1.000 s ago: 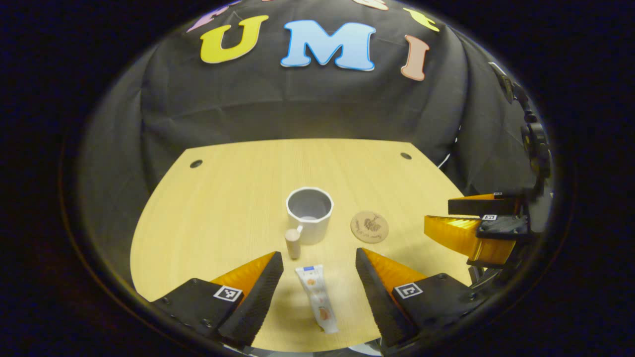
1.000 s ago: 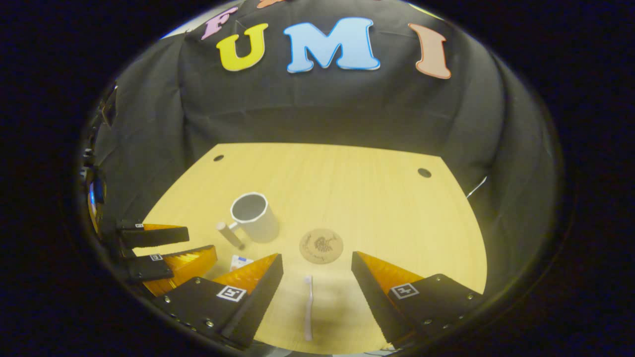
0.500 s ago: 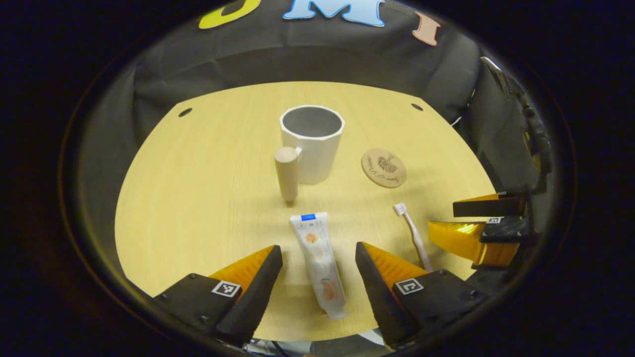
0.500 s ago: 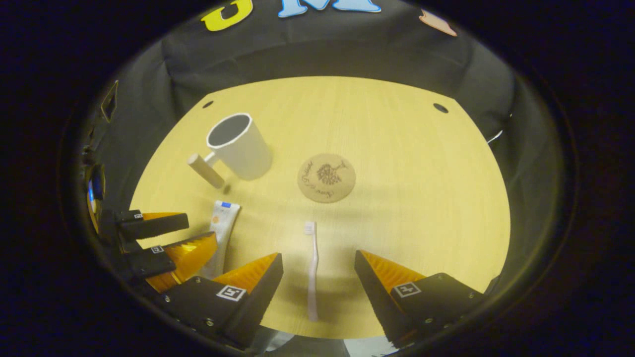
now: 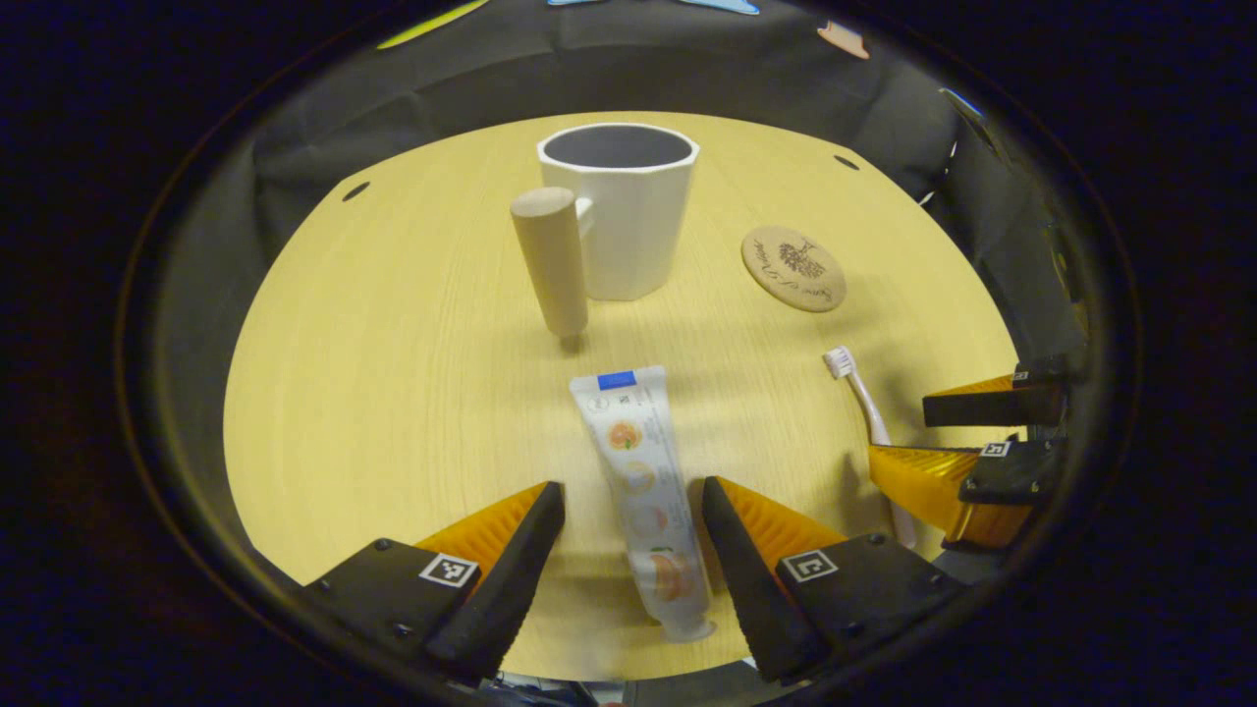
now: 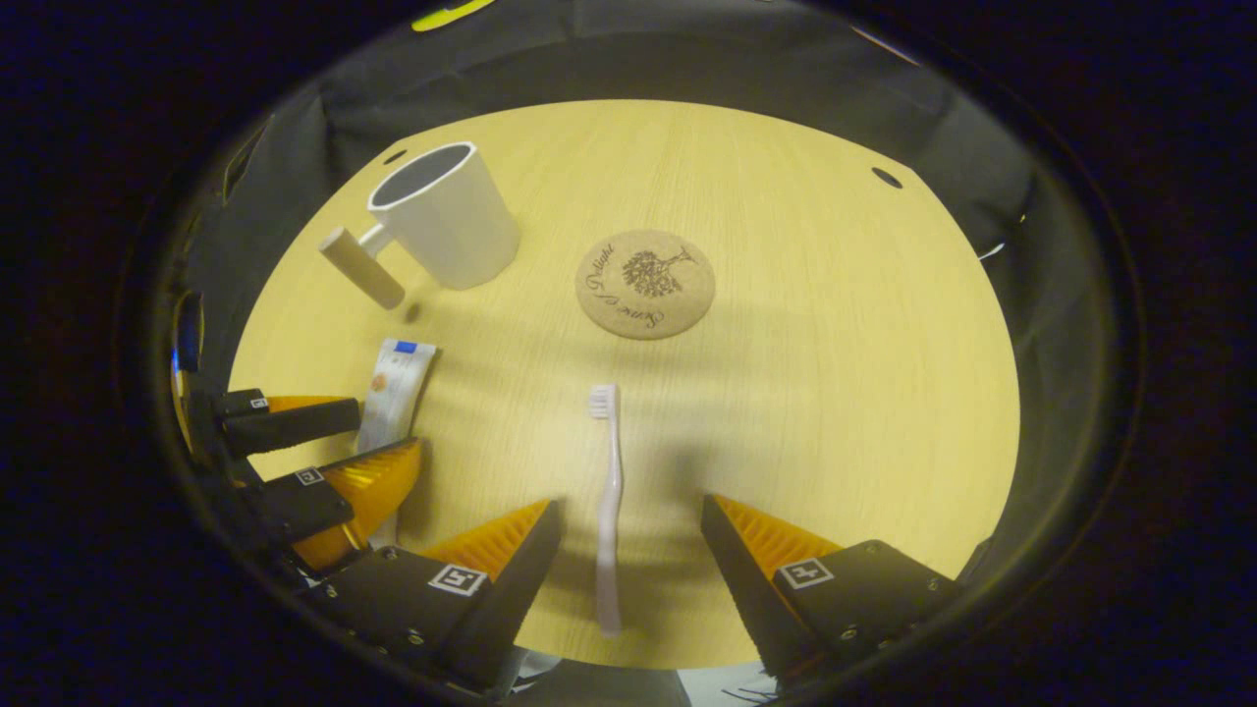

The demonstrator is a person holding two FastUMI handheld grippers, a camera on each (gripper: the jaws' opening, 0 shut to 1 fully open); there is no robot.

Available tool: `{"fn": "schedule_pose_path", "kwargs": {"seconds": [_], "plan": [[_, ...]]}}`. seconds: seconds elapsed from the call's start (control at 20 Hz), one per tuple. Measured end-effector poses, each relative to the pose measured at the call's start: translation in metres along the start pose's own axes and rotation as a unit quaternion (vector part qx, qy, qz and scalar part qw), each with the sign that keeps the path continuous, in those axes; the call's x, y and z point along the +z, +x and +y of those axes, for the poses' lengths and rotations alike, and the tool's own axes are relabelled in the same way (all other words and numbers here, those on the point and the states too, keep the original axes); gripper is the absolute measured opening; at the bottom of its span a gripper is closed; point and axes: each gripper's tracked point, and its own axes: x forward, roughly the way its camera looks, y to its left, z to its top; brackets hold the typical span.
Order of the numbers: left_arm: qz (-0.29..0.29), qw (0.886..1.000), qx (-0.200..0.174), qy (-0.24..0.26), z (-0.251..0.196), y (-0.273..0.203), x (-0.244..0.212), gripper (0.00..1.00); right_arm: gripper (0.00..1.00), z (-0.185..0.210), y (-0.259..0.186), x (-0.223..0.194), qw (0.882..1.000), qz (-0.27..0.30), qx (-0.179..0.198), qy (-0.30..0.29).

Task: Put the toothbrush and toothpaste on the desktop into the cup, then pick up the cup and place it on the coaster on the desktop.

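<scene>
a: how far had we got?

b: nowhere yet, by our reckoning. our left claw (image 5: 628, 550) was spread wide, hanging low with the toothpaste (image 5: 640, 481) lying between its fingers, but neither finger was pressing on the tube. our right claw (image 6: 628, 560) was spread too, straddling the toothbrush (image 6: 608, 511), which lay flat on the surface (image 6: 835, 373) with its bristle end pointing away from us.

a: and further out?

b: the cup (image 5: 621, 221) stood upright beyond the toothpaste, and what we could see of its inside looked empty, its wooden handle (image 5: 552, 260) turned toward the left claw. the coaster (image 6: 645, 284) lay bare past the toothbrush head, near the cup but apart from it.

a: so all of it was left?

b: we judged so: both grasps, both drops into the cup, then the cup onto the coaster.
</scene>
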Motion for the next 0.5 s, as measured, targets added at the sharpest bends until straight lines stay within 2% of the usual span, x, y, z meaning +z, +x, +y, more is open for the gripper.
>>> {"fn": "schedule_pose_path", "kwargs": {"seconds": [0.2,0.4,0.5], "plan": [[0.002,1.000,0.011,0.012,0.001,0.001,0.001,0.97,0.92,0.000,0.008,-0.012,1.000,0.018,-0.009,-0.010],[-0.002,1.000,0.015,0.003,0.002,0.001,0.002,0.97,0.93,0.001,0.005,-0.018,0.999,0.041,-0.010,-0.011],[-0.006,1.000,0.015,0.006,0.002,0.002,0.002,0.97,0.84,0.003,0.006,-0.022,0.999,0.050,-0.008,-0.016]]}}
